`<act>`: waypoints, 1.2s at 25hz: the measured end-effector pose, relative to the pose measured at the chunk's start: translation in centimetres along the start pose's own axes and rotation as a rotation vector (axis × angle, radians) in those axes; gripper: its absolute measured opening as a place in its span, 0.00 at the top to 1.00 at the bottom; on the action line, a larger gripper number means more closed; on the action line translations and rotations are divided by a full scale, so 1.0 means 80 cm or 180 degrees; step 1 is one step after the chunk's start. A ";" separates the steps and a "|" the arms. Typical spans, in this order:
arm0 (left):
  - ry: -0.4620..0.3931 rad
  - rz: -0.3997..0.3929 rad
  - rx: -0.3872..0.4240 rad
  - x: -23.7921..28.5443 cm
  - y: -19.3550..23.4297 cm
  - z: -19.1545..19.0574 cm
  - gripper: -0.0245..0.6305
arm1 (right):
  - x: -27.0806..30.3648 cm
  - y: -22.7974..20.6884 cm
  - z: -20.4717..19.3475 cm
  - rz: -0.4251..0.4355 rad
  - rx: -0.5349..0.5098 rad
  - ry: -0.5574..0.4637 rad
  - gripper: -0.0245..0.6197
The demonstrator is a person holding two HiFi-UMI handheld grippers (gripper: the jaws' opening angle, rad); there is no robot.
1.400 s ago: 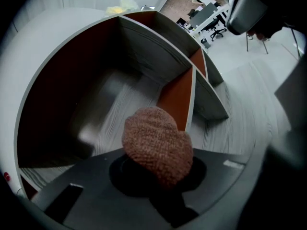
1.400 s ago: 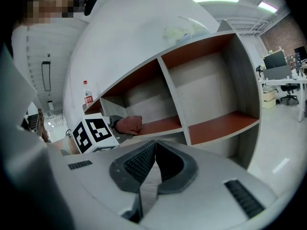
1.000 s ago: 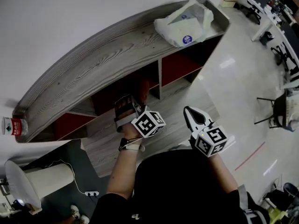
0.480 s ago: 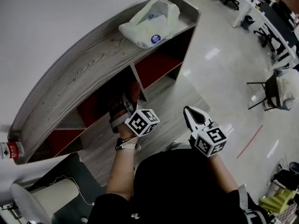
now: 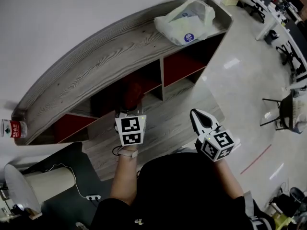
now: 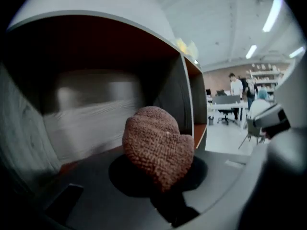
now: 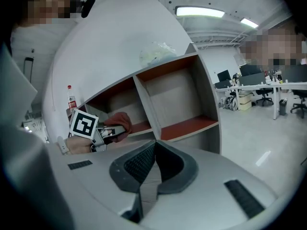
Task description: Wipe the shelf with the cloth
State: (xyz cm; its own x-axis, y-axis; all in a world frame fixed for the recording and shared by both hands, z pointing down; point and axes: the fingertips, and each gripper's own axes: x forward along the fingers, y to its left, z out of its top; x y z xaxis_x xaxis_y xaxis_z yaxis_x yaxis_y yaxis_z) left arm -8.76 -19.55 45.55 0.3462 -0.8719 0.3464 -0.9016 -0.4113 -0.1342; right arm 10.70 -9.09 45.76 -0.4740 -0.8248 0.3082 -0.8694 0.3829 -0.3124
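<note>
A low shelf unit with a grey wood top and red-lined compartments stands against the wall. My left gripper reaches into the middle compartment, shut on a bunched red-brown cloth. In the left gripper view the cloth fills the middle, clamped in the left gripper, with the compartment's walls around it. My right gripper hangs over the floor in front of the shelf, shut and empty. The right gripper view shows its own right gripper with jaws touching, and beyond it the left gripper with the cloth.
A white plastic bag lies on the shelf top's right end, and a bottle stands at its left end. A white appliance and a cable sit on the floor at lower left. Desks and chairs stand to the right.
My left gripper has slid left along the middle compartment with the cloth, away from the divider, and its marker cube has turned. The right gripper has barely moved.
</note>
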 end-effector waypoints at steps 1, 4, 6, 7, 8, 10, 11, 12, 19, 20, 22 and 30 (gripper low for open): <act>-0.0068 0.0000 -0.0276 -0.008 0.010 -0.001 0.85 | 0.005 0.006 -0.001 0.0050 -0.0014 0.0015 0.97; -0.0250 0.0028 -0.0911 -0.033 0.037 -0.007 0.85 | 0.019 0.024 -0.001 0.0196 -0.0055 0.0054 0.96; -0.0367 0.0070 -0.1227 -0.050 0.053 -0.012 0.85 | 0.028 0.036 -0.003 0.0293 -0.0087 0.0082 0.96; -0.0427 0.0097 -0.1389 -0.057 0.061 -0.015 0.85 | 0.033 0.043 -0.003 0.0342 -0.0104 0.0097 0.97; -0.0490 0.0120 -0.1564 -0.065 0.069 -0.018 0.85 | 0.037 0.049 -0.004 0.0390 -0.0119 0.0112 0.97; -0.0630 0.0124 -0.1918 -0.078 0.083 -0.024 0.85 | 0.045 0.061 -0.005 0.0479 -0.0143 0.0140 0.96; -0.0705 0.0111 -0.2060 -0.085 0.089 -0.026 0.85 | 0.048 0.067 -0.007 0.0519 -0.0154 0.0154 0.97; -0.0777 0.0101 -0.2170 -0.090 0.094 -0.027 0.85 | 0.051 0.072 -0.008 0.0556 -0.0166 0.0167 0.96; -0.1396 -0.0131 -0.3399 -0.116 0.139 -0.035 0.85 | 0.064 0.092 -0.011 0.0681 -0.0215 0.0202 0.97; -0.1427 -0.0156 -0.3458 -0.116 0.140 -0.034 0.85 | 0.064 0.092 -0.010 0.0676 -0.0217 0.0200 0.96; -0.1511 -0.0211 -0.3659 -0.115 0.143 -0.032 0.84 | 0.064 0.090 -0.008 0.0653 -0.0215 0.0191 0.96; -0.1921 -0.0535 -0.4157 -0.126 0.160 0.016 0.85 | 0.058 0.079 -0.003 0.0539 -0.0193 0.0150 0.97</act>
State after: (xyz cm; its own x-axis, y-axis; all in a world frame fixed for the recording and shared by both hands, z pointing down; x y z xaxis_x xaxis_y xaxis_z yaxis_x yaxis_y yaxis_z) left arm -23.45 -16.37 39.13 0.2269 -0.9514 -0.2084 -0.3146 -0.2741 0.9088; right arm 2.97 -10.38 45.41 -0.6191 -0.7266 0.2979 -0.7827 0.5402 -0.3091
